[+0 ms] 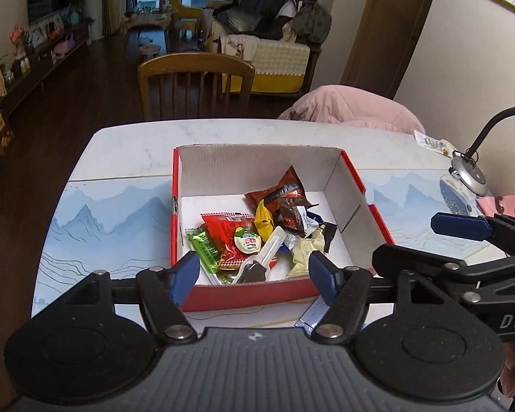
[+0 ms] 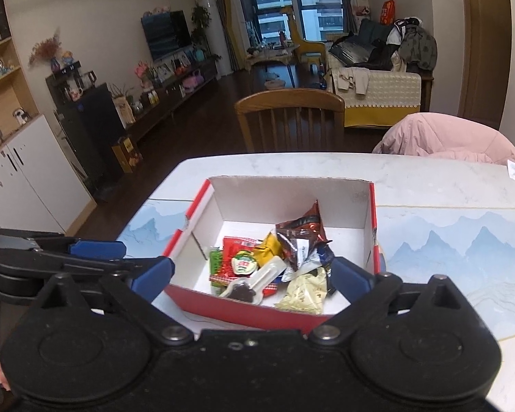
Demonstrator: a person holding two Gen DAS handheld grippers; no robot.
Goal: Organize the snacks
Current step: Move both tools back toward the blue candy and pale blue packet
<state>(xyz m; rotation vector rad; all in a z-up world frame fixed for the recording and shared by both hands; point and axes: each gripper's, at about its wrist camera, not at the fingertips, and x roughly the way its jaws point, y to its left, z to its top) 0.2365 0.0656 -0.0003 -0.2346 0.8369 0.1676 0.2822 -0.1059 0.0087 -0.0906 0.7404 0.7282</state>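
A red cardboard box (image 1: 370, 206) with a white inside sits on the table (image 1: 127, 140) and holds several snack packets: a red one (image 1: 228, 228), a green one (image 1: 204, 245), a yellow one (image 1: 264, 219) and brown ones (image 1: 281, 192). My left gripper (image 1: 254, 273) is open and empty, its blue fingers astride the box's near wall. A blue packet (image 1: 310, 317) lies on the table just under its right finger. My right gripper (image 2: 254, 274) is open and empty over the box's (image 2: 372, 226) near edge; it also shows in the left wrist view (image 1: 460, 226), to the right of the box.
A desk lamp (image 1: 470, 171) stands at the table's right edge, with a small wrapper (image 1: 432, 144) behind it. A wooden chair (image 1: 195, 82) and a chair draped in a pink jacket (image 1: 350, 106) stand at the far side. A blue mountain-print mat (image 1: 103, 226) covers the table.
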